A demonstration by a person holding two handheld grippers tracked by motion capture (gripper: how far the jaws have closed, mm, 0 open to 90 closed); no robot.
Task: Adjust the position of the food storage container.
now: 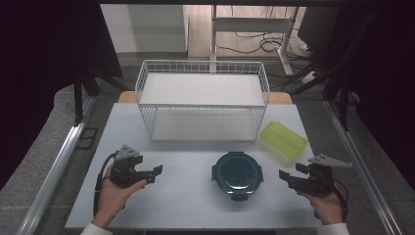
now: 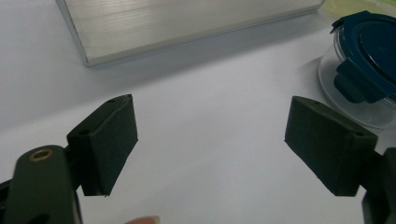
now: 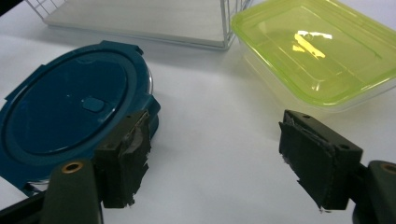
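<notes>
A round container with a dark blue clip lid [image 1: 237,175] [image 3: 70,116] [image 2: 369,60] sits on the white table between my two grippers. A rectangular container with a yellow-green lid [image 1: 283,138] [image 3: 317,51] lies to its far right, beside the wire shelf. My left gripper [image 1: 155,173] [image 2: 212,151] is held low at the table's left, open, with bare table between its pads. My right gripper [image 1: 286,176] [image 3: 224,158] is at the right, open and empty, its left pad close to the blue lid's edge.
A white two-level wire shelf [image 1: 202,100] [image 3: 140,18] [image 2: 187,23] stands at the back middle of the table [image 1: 186,205]. The floor, table legs and cables lie beyond it.
</notes>
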